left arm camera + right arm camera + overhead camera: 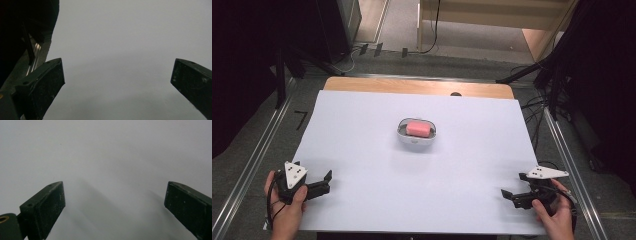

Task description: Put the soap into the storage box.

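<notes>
Pink soap (419,129) in its white dish (402,134) could skid away if the spread, empty left tongs (328,181) and right tongs (511,196) nudge the rim.

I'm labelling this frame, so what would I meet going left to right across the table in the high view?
left gripper in the person's left hand → white dish holding a pink block → right gripper in the right hand.
</notes>
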Motion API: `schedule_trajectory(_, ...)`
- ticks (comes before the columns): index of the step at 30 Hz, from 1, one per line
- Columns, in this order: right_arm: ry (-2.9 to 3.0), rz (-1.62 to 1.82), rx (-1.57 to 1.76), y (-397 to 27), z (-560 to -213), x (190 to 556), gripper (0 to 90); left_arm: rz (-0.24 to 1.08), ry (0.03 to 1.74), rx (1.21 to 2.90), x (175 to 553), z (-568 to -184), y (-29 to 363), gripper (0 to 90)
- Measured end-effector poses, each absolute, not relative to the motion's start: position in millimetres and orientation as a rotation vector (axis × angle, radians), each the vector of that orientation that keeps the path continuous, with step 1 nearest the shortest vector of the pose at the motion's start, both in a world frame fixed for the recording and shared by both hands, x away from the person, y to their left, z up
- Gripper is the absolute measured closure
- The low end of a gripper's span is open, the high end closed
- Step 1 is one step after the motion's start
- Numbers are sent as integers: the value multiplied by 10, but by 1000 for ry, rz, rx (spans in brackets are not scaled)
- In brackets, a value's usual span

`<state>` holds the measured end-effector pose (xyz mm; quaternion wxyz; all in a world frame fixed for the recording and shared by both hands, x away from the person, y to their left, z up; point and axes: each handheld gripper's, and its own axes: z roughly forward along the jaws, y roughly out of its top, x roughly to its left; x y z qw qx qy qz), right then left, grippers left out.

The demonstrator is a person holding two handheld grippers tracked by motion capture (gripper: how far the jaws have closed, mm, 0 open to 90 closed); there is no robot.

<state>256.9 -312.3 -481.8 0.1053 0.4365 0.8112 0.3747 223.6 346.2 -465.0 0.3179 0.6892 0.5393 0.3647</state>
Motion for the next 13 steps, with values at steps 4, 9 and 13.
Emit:
schedule_trajectory(4,2343,1145,1308,-3190,-4868,2471,40,959,1421,1812,2236,-4650,3463,0)
schedule_trajectory(9,2283,1184,1290,-3199,-4883,2391,40,951,1420,1807,2236,-4649,3468,0)
schedule_trajectory(13,2268,1189,1259,-3174,-4884,2365,68,946,1420,1807,2238,-4650,3470,0)
